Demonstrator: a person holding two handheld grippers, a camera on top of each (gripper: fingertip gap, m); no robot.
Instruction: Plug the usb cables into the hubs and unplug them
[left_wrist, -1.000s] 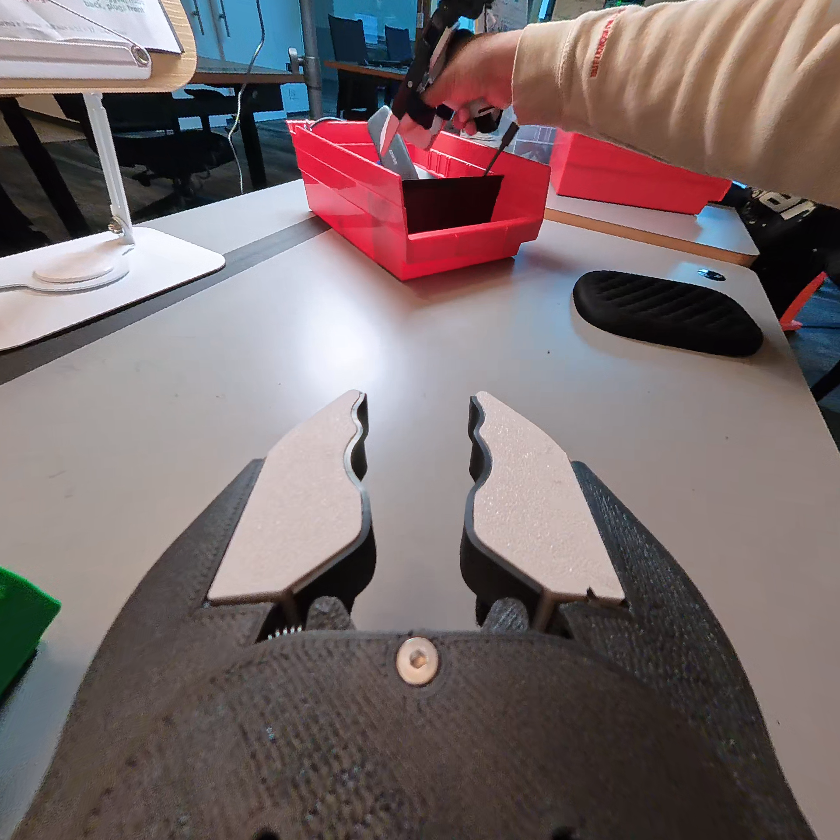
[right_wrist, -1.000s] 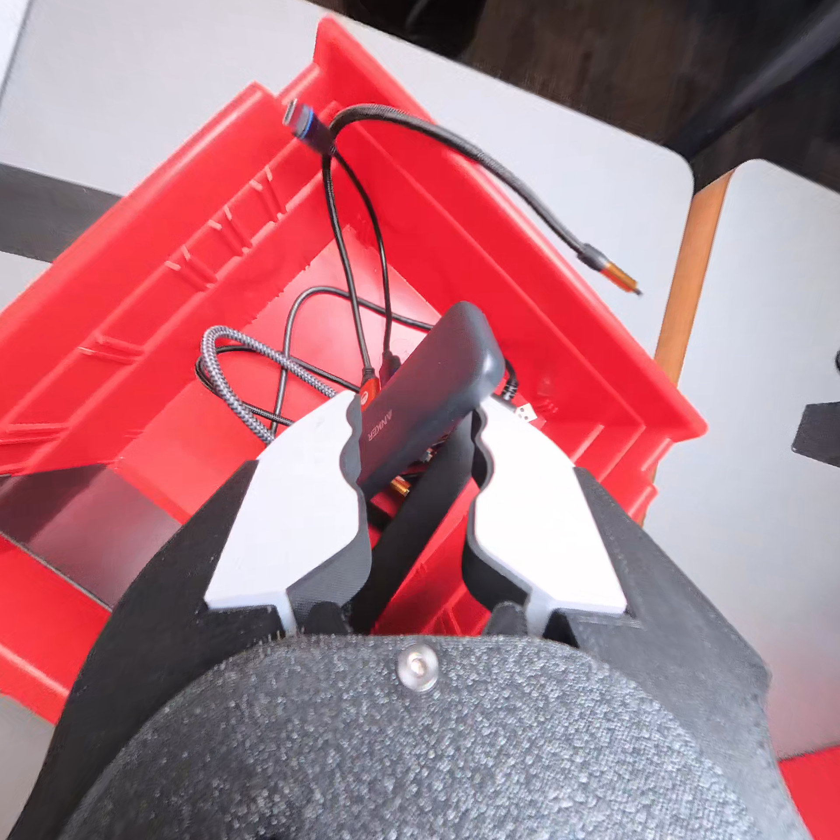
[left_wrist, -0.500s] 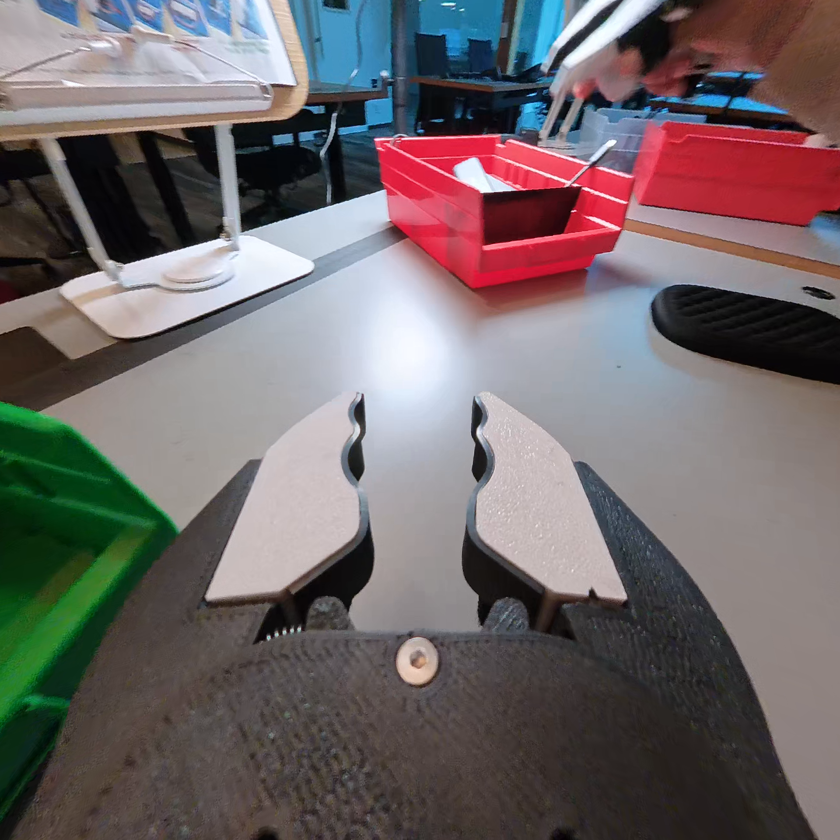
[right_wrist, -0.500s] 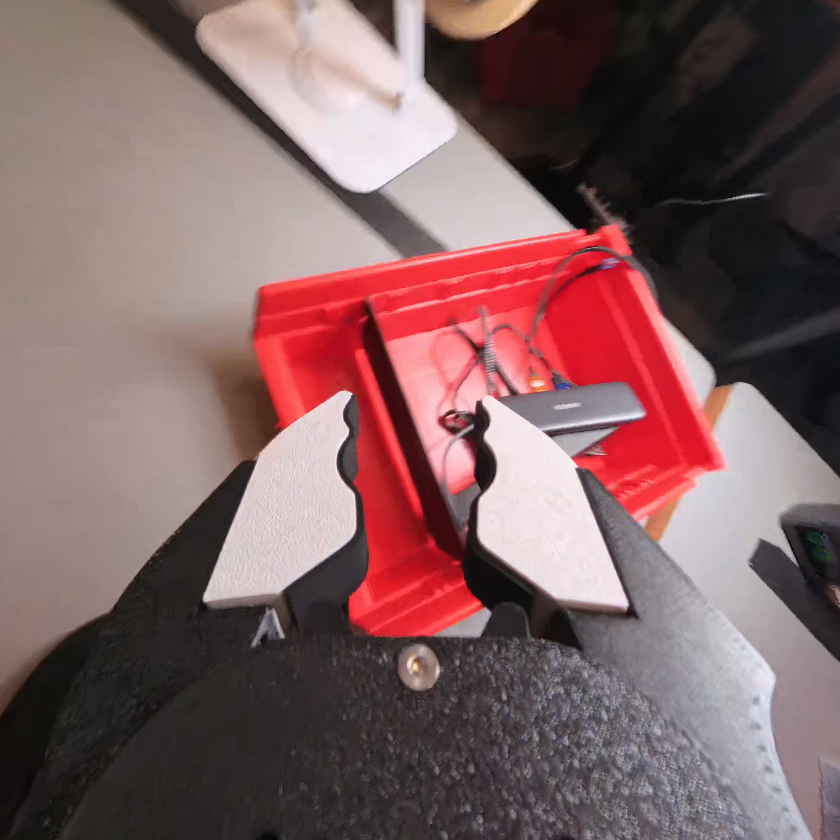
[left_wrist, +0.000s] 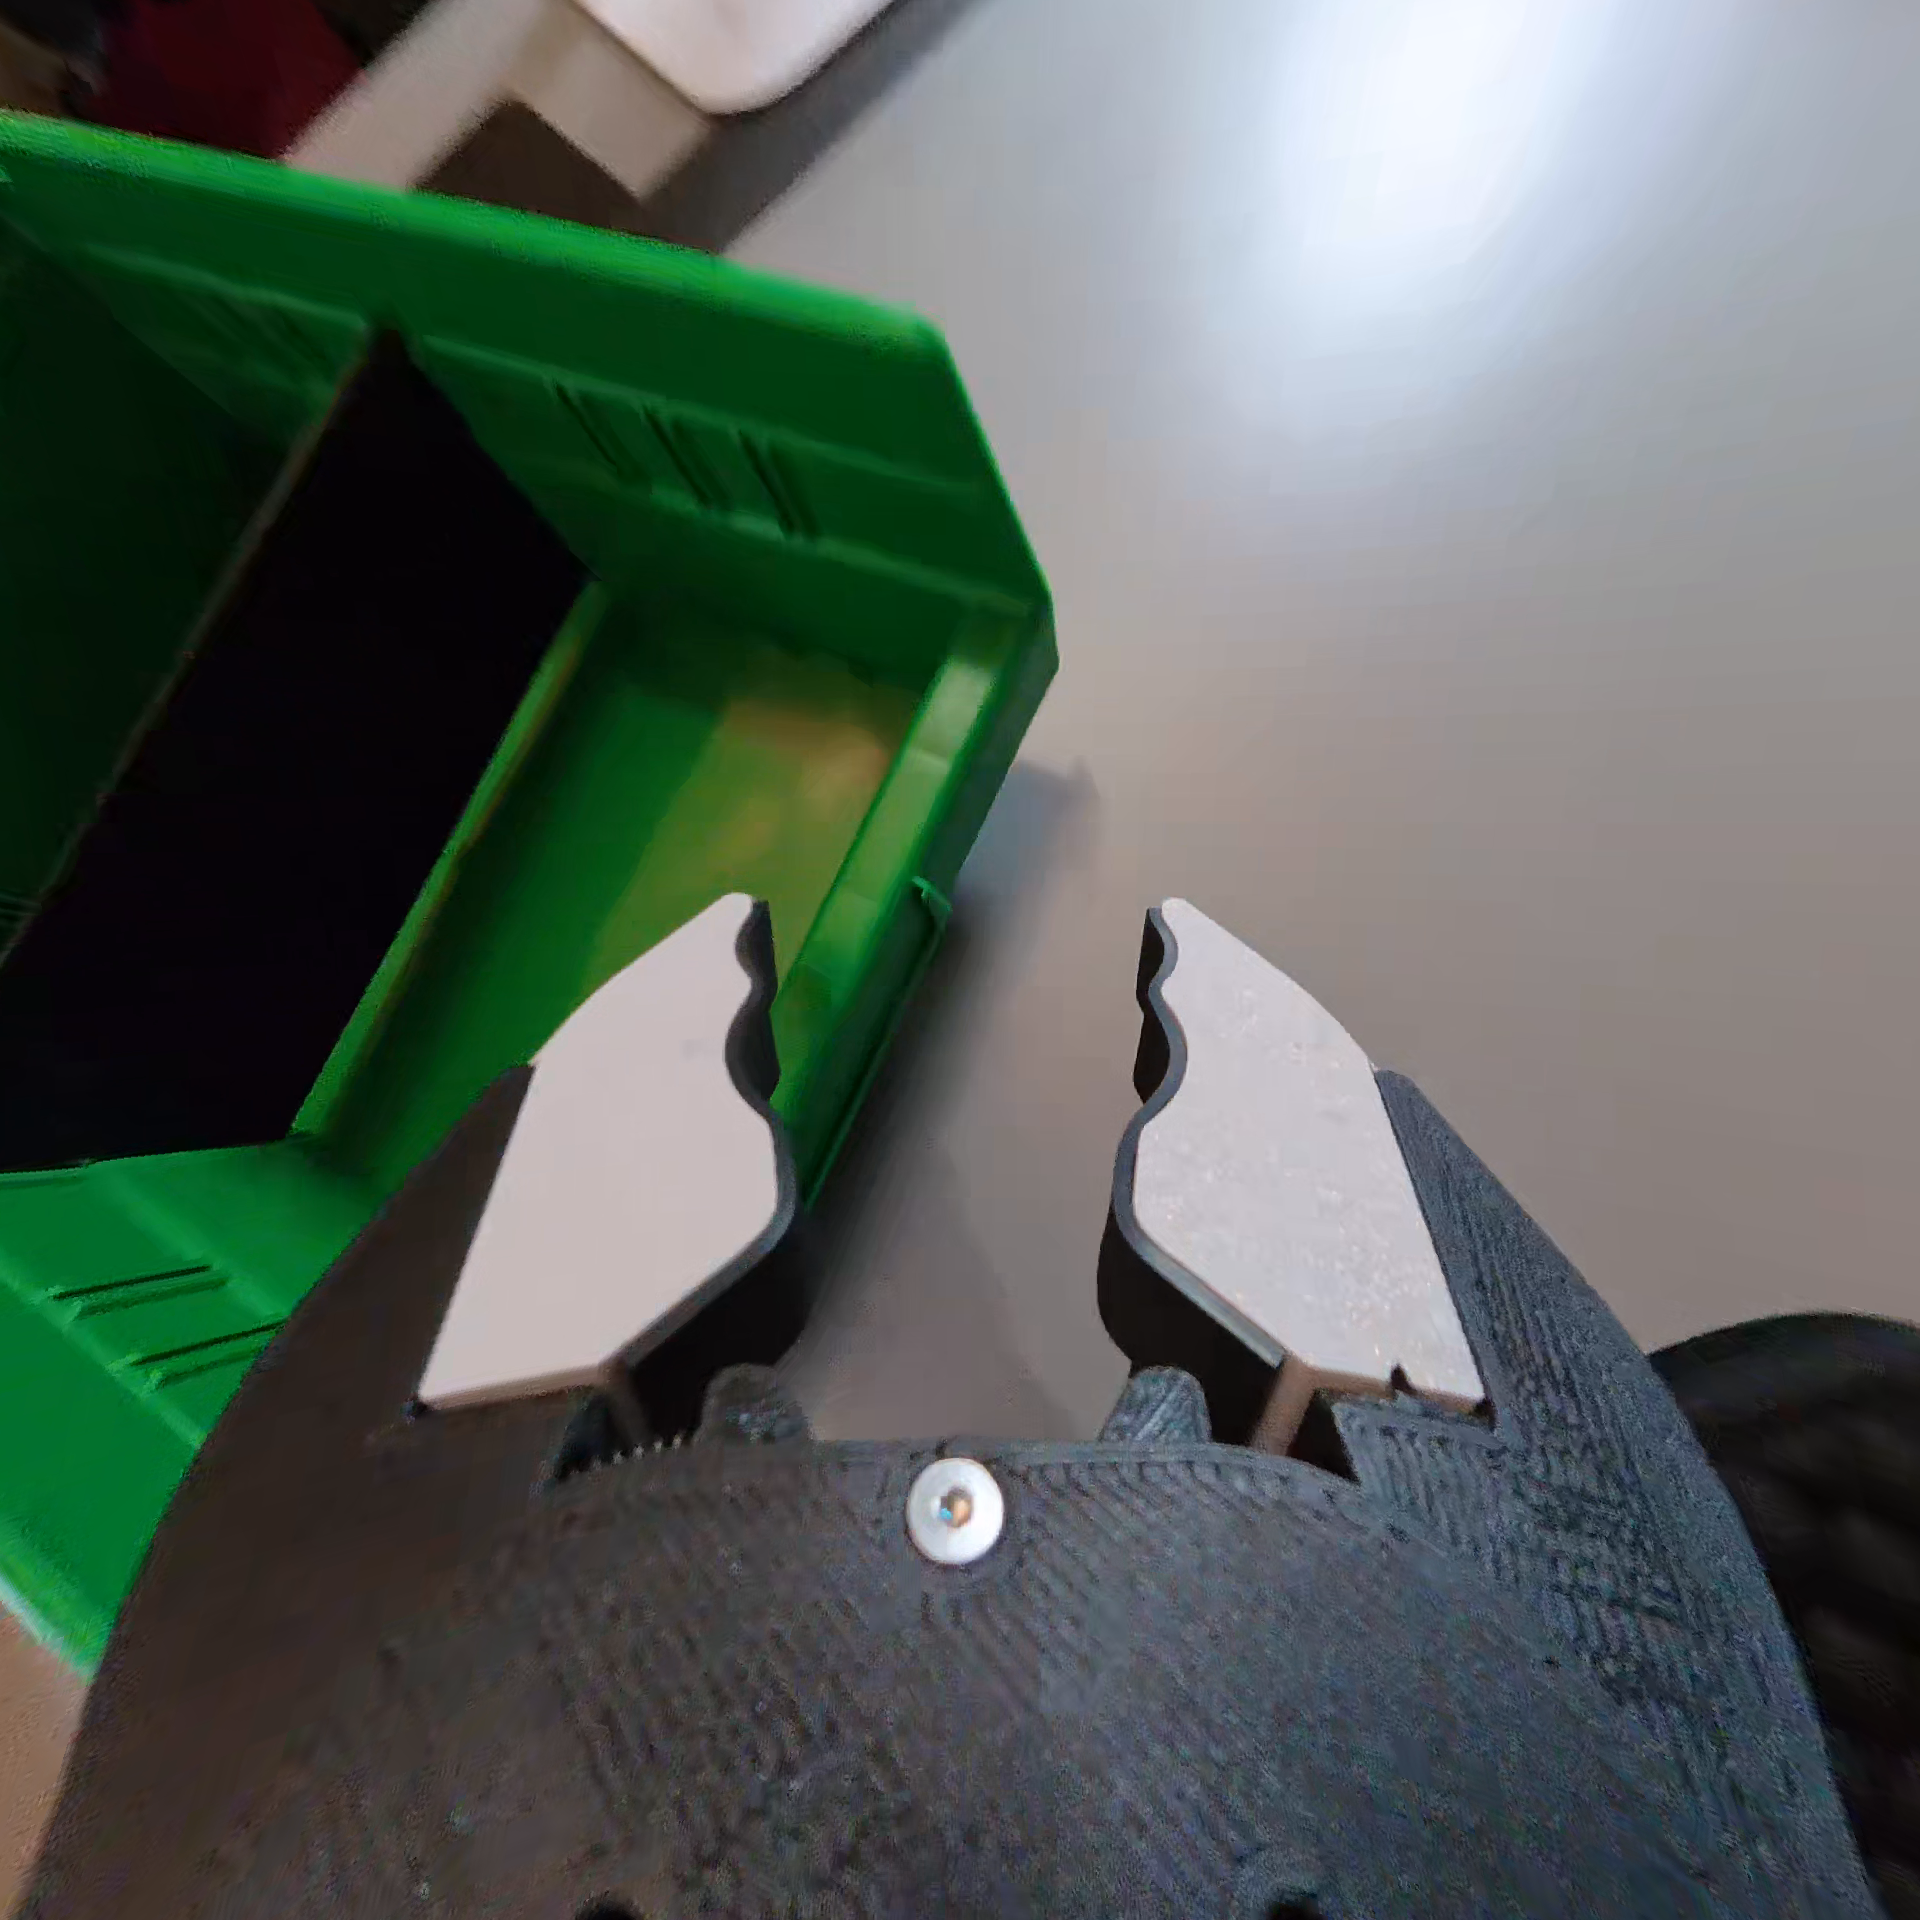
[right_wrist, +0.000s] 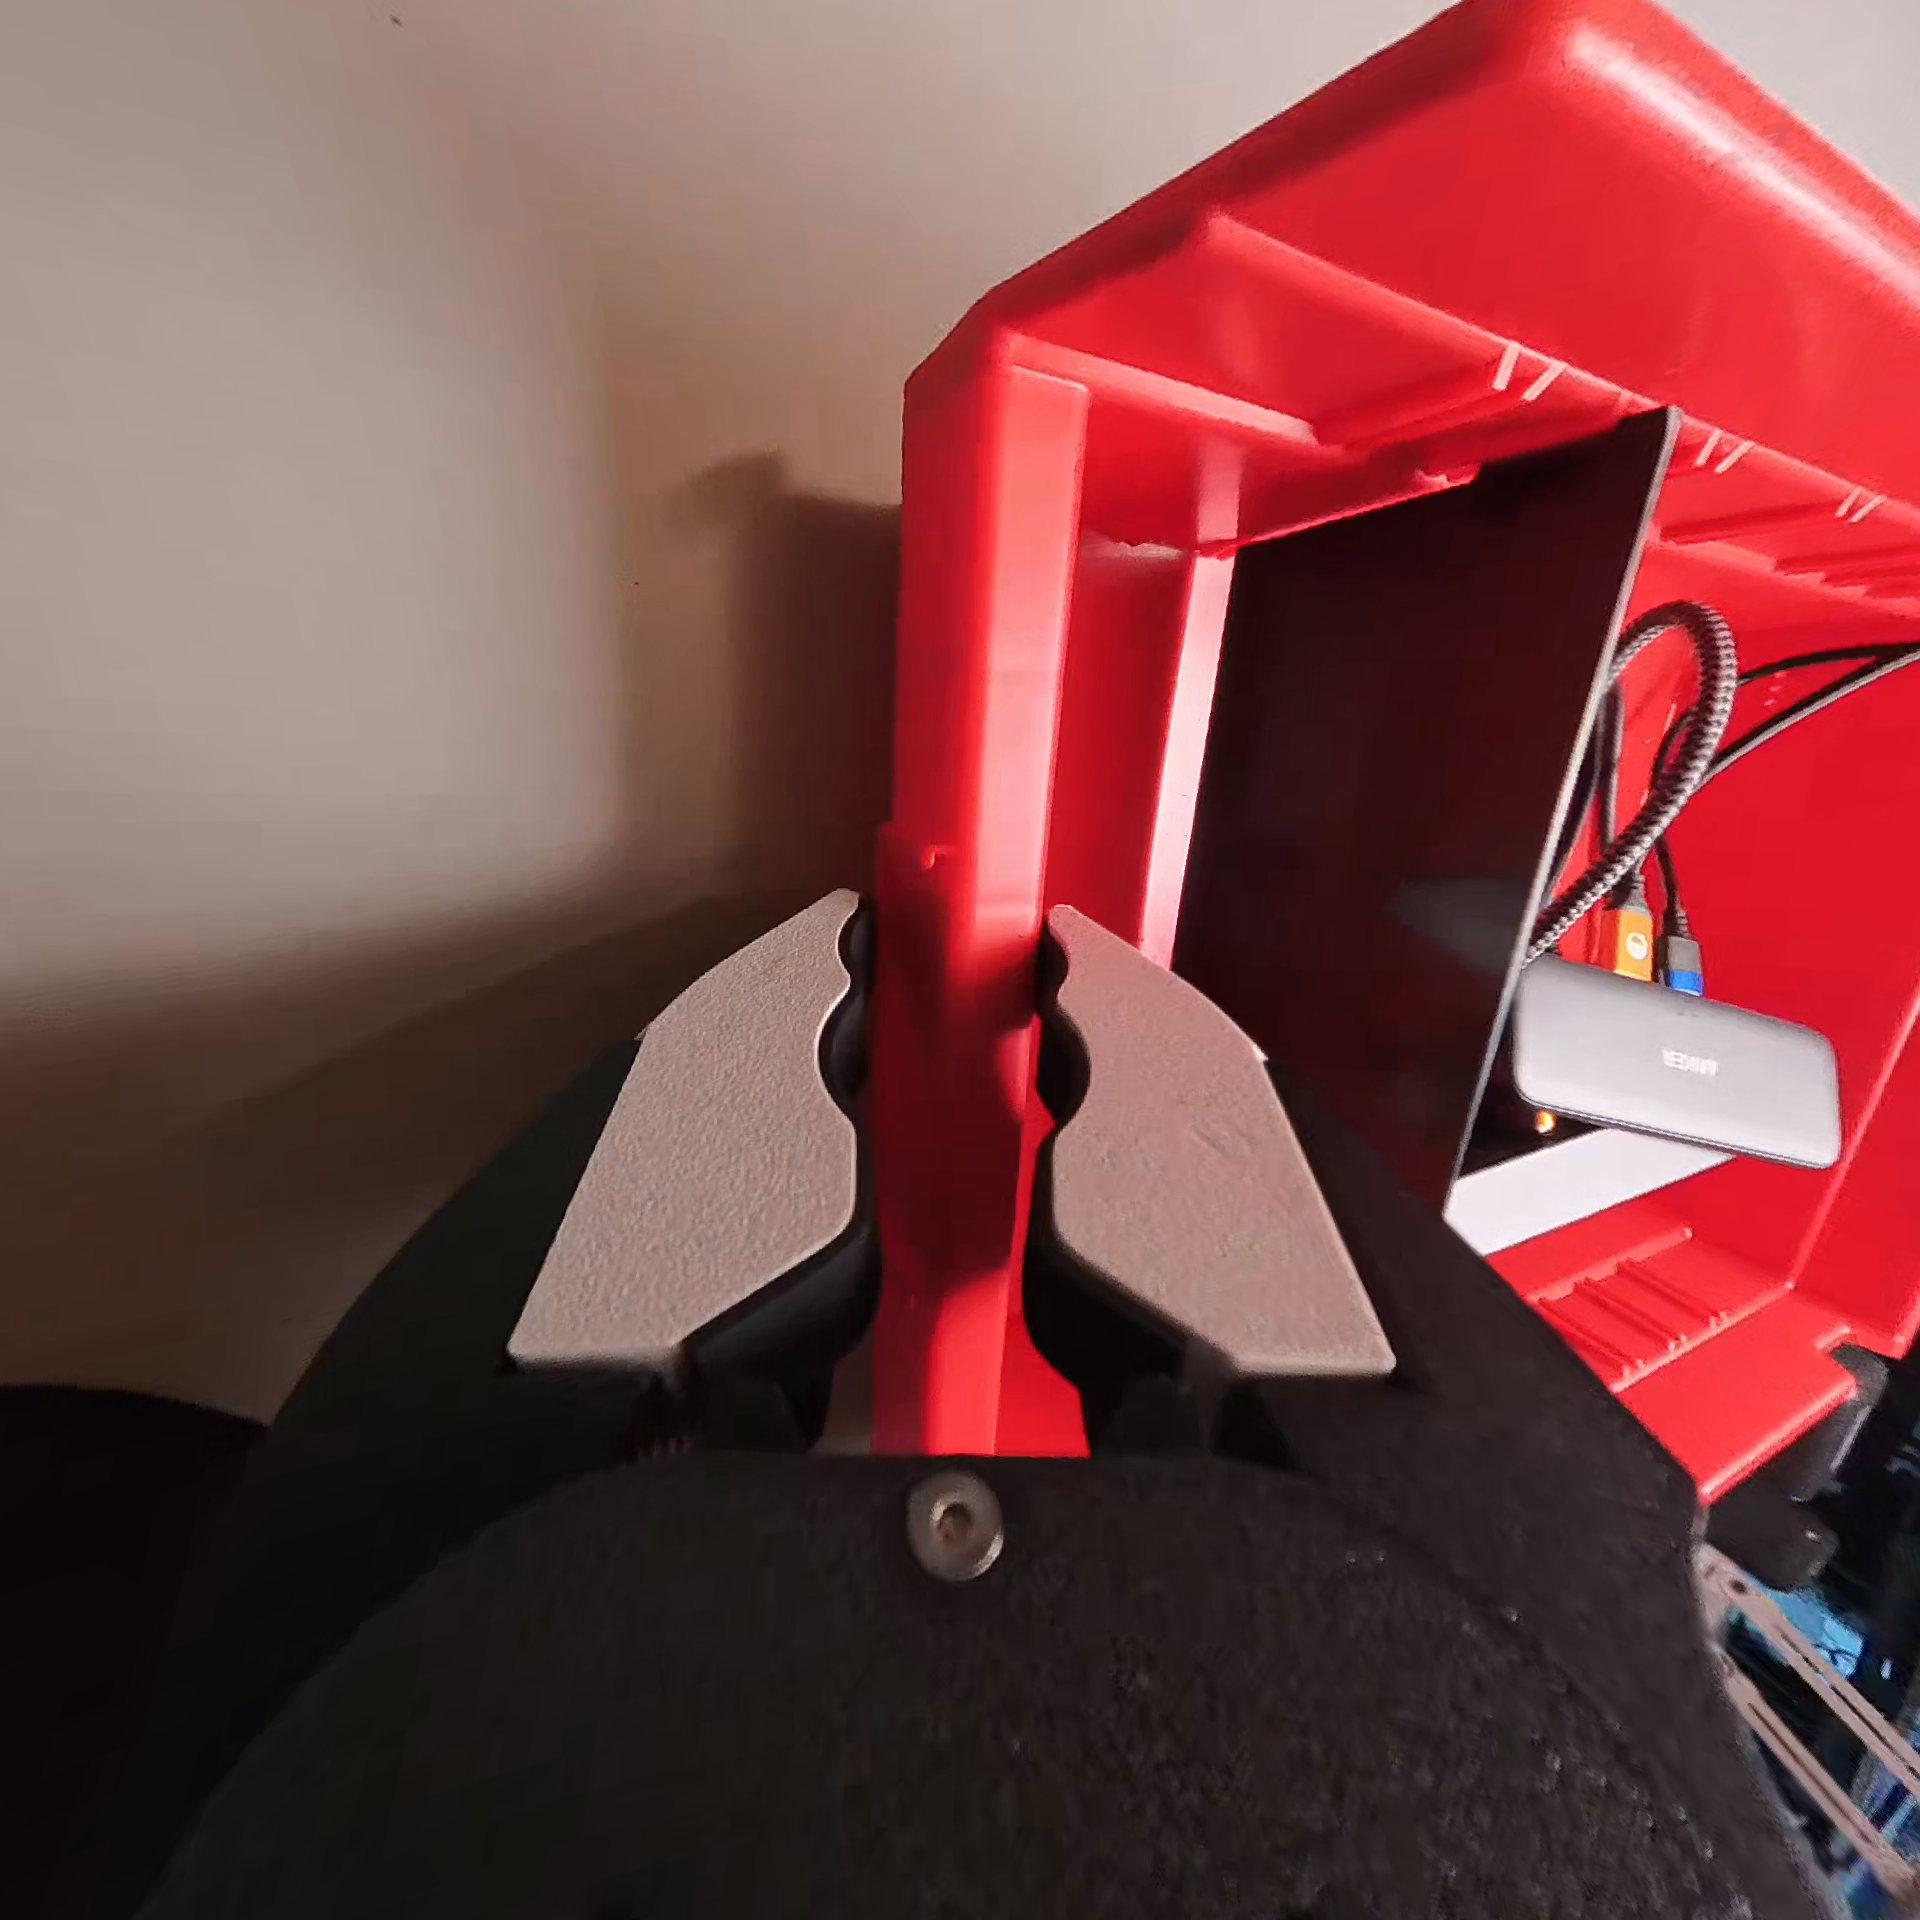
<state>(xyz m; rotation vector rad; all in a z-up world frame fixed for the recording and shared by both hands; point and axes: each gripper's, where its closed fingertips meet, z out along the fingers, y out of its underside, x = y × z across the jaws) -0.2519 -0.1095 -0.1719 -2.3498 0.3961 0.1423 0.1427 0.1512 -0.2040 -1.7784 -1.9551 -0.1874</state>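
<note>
In the right wrist view my right gripper is shut on the end wall of the red bin, with both pads pressing on the rim. Behind the bin's black divider lies a grey hub with an orange plug and a blue plug at its edge. Braided and thin black cables loop above it. In the left wrist view my left gripper is wide open over the near corner of a green bin. The bin's side wall stands between the pads; the right pad is clear of it.
The green bin has a black divider, and the compartment near my fingers shows nothing in it. Grey table lies to the right of it. A white stand base is at the far edge. A black pad is at the lower right.
My right gripper let go of the grey hub into the red bin, lifted away open, then closed on the bin's end wall. My left gripper swung down over the green bin and opened wider.
</note>
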